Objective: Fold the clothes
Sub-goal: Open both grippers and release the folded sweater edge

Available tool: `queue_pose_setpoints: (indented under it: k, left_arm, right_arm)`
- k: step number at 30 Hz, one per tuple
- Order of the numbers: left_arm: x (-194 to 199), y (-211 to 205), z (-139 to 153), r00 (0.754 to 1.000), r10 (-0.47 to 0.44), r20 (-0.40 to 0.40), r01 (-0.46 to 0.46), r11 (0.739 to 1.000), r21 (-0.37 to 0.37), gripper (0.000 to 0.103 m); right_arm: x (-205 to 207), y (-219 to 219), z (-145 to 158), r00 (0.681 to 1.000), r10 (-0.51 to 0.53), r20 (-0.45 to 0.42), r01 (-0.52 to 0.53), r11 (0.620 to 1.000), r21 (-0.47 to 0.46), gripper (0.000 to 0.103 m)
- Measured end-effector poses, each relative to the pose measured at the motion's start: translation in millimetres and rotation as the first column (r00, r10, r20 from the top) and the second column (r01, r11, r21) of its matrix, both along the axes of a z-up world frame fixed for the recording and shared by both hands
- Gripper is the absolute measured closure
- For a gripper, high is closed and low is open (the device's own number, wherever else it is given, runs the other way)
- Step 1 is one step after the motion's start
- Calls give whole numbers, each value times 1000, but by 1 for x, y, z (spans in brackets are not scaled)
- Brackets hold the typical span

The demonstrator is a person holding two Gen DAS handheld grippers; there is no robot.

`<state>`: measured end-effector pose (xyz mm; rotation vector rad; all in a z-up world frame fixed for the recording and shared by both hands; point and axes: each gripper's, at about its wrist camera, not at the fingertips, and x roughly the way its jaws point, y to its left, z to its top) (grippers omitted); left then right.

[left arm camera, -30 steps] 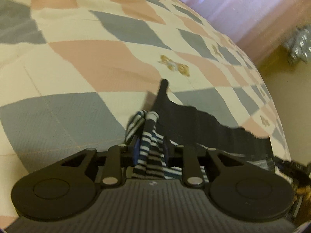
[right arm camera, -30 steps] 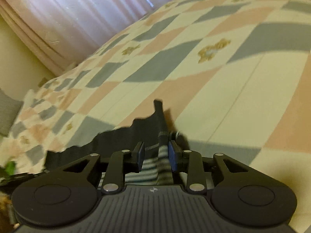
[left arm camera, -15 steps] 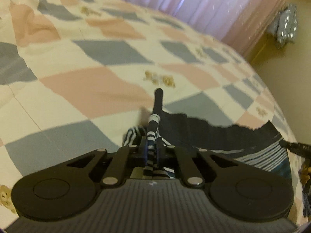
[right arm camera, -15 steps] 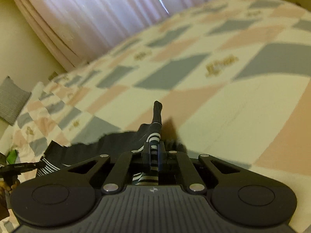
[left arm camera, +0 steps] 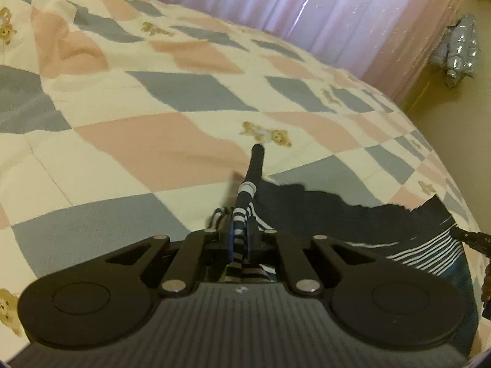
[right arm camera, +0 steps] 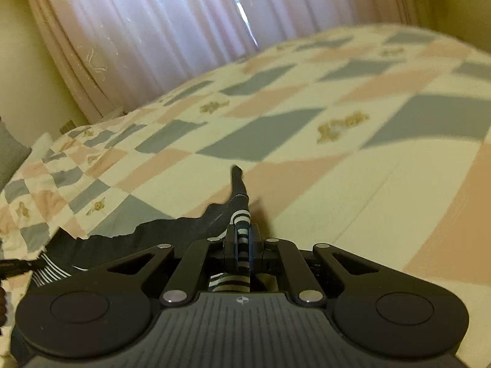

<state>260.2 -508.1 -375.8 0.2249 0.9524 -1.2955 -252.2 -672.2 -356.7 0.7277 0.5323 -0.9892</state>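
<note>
Between the closed fingers of the left hand-held gripper [left arm camera: 238, 239] a bunched corner of the dark striped garment [left arm camera: 353, 214] is pinched, and the right hand-held gripper [right arm camera: 242, 245] clamps the opposite corner the same way. Its edge sags between them just above the bed [left arm camera: 159, 141]. Light, limp and likely to slip, it seems best held at corners.

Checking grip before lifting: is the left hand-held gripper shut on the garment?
Shut: left hand-held gripper pinches the striped garment between its fingers.
</note>
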Motion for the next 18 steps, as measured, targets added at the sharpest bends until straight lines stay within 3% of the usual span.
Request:
queue_pose_setpoints:
  k: [3, 5, 7, 9, 11, 13, 15, 18]
  left_arm:
    - [-2, -12, -20, 999, -14, 34, 11, 996, 92, 94]
    - [-6, -16, -14, 998, -16, 61, 9, 993, 114, 92]
    - [-8, -14, -4, 996, -13, 88, 2, 992, 124, 84]
    - [-12, -1, 13, 992, 0, 126, -14, 994, 113, 83]
    - [-19, 18, 34, 986, 14, 165, -29, 995, 91, 87]
    - [-36, 48, 54, 984, 2, 180, -13, 998, 59, 88]
    - [-56, 75, 65, 989, -22, 147, 17, 999, 40, 88]
    - [-75, 107, 48, 997, -23, 76, 18, 997, 71, 88]
  right_arm:
    - [6, 3, 8, 998, -13, -62, 11, 1000, -26, 98]
    - [10, 6, 13, 994, -22, -104, 17, 999, -44, 97]
    - [14, 8, 18, 989, -32, -145, 23, 998, -62, 88]
    - [18, 10, 23, 982, -42, -185, 28, 996, -80, 69]
    - [22, 18, 31, 973, -50, -223, 25, 993, -114, 69]
    - [21, 58, 54, 976, -6, -216, -38, 979, -200, 69]
    - [22, 103, 64, 975, 72, -209, -122, 964, -235, 69]
    - [31, 153, 46, 943, 182, -277, -242, 949, -200, 75]
